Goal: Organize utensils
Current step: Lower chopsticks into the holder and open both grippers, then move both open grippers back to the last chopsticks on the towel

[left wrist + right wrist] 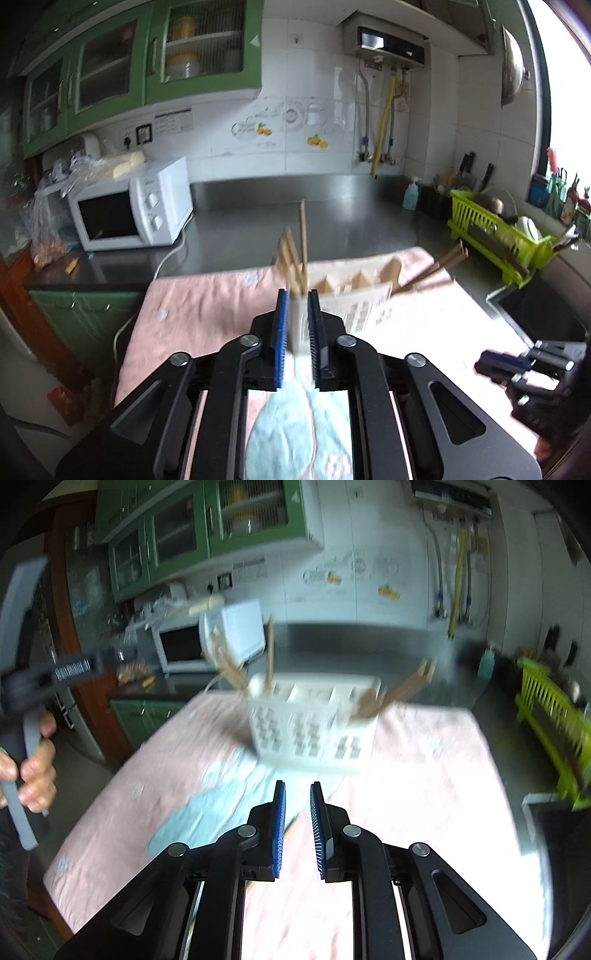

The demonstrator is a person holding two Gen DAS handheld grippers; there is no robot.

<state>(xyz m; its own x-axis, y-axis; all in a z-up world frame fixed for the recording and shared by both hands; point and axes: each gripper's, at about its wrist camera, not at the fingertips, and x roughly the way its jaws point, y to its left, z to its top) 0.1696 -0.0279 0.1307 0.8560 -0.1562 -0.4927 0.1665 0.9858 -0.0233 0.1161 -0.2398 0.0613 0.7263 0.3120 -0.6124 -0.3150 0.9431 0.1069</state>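
Note:
A white slotted utensil caddy (pixel 354 302) (pixel 314 731) stands on a pink cloth (pixel 203 314) (pixel 424 775). Wooden chopsticks (pixel 295 258) (pixel 232 668) lean out of its left compartment. More chopsticks (pixel 439 266) (pixel 406 686) and a wooden spoon (pixel 391 269) stick out at its right end. My left gripper (pixel 297 295) sits just in front of the caddy, blue pads a narrow gap apart with nothing between them. My right gripper (pixel 297 784) hovers over the cloth short of the caddy, also narrowly open and empty. Both views are blurred.
A white microwave (pixel 129 210) stands at the back left on the steel counter (pixel 295 221). A green dish rack (pixel 495 236), a soap bottle (pixel 410 195) and a sink (pixel 535 306) are on the right. A person's hand (pixel 37 768) holds the left gripper's handle.

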